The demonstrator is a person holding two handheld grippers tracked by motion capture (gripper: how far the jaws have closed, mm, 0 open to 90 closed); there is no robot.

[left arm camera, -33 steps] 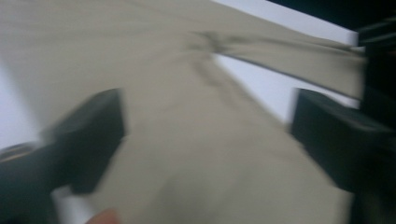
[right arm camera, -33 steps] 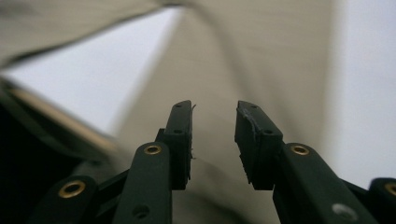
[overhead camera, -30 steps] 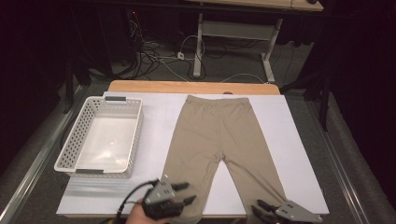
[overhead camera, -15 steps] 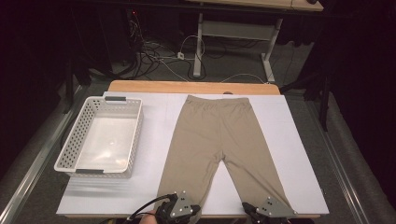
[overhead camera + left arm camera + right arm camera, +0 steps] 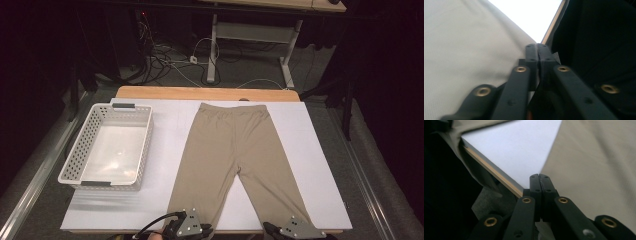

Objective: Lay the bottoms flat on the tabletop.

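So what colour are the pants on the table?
Plain tan or beige pants, no pattern; clearest in the high view.

Tan trousers on white — colours at the table

The trousers (image 5: pixel 235 155) are plain tan, unpatterned; the table cover (image 5: pixel 320 165) is white over a light wood table edge (image 5: pixel 200 93). The basket (image 5: pixel 82 145) is white, its walls dotted with small holes, with grey handle strips. Both grippers — left (image 5: pixel 192 231), right (image 5: pixel 295 234) — are black with grey plates and brass-coloured rivets.
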